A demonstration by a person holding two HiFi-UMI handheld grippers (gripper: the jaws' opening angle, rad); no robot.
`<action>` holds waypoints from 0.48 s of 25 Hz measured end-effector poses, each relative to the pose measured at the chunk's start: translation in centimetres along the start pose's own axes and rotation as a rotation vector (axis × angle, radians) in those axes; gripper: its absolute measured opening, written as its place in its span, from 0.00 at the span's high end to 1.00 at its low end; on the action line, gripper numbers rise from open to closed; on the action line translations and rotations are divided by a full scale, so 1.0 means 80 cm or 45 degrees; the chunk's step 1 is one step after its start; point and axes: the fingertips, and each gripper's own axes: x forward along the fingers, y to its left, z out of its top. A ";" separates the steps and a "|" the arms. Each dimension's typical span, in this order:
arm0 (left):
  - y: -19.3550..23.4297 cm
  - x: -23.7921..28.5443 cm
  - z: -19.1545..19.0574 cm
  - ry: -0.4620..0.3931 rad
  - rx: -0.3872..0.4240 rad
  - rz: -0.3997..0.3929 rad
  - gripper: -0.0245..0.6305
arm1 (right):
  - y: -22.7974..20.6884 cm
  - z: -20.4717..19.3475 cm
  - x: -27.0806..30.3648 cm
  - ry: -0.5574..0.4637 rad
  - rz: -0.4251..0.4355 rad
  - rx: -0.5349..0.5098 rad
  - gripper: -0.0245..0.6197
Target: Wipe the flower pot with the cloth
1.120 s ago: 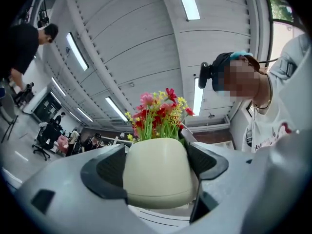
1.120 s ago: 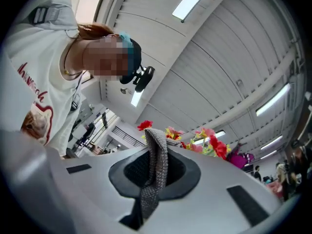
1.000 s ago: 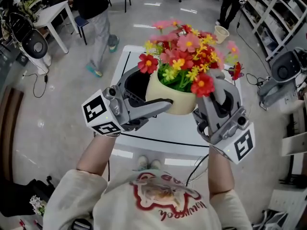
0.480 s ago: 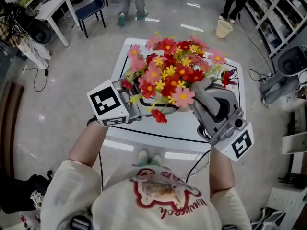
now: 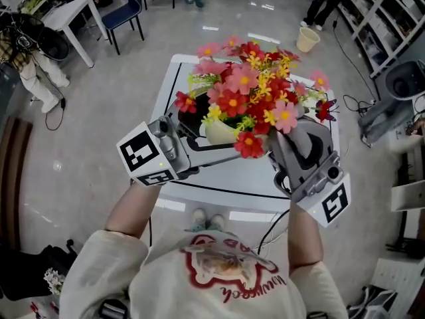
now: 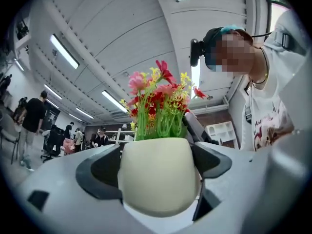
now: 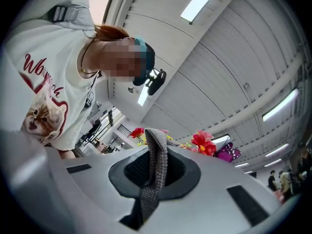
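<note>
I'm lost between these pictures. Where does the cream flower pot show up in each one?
Head view: flower pot at centre, mostly hidden under the flowers.
Left gripper view: flower pot fills the lower centre, flowers rising above it.
Right gripper view: pot not visible; only flowers show beyond the grey cloth.
Shared landmark: the red and pink flowers.

Cream flower pot (image 6: 158,179), bright flowers (image 5: 255,95), grey cloth (image 7: 153,169).
The flowers are red, pink and yellow on green stems; the cloth shows a fine knitted weave; the table (image 5: 232,178) below is white, edged by a thin black line.
</note>
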 end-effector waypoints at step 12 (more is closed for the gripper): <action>0.000 0.011 -0.030 0.067 0.096 0.059 0.25 | -0.006 -0.027 -0.014 0.105 -0.037 0.045 0.95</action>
